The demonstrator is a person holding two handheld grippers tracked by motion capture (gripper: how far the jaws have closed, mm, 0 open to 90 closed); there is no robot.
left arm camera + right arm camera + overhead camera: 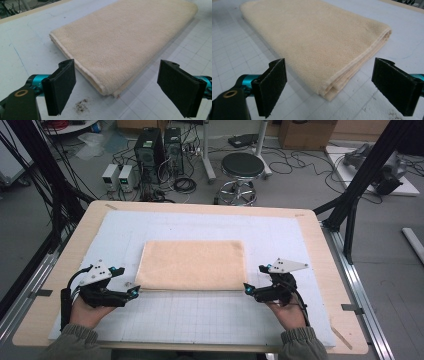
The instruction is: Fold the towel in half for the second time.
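Hovering with jaws wide apart and nothing between them, the left tool (135, 291) faces the near left corner of the folded beige towel (192, 265); the right tool (246, 289), equally spread, faces the near right corner. That towel lies flat, centred on the white gridded mat (200, 315) covering the surface. Judging by this, each tool should slide low and catch every layer at its corner together.
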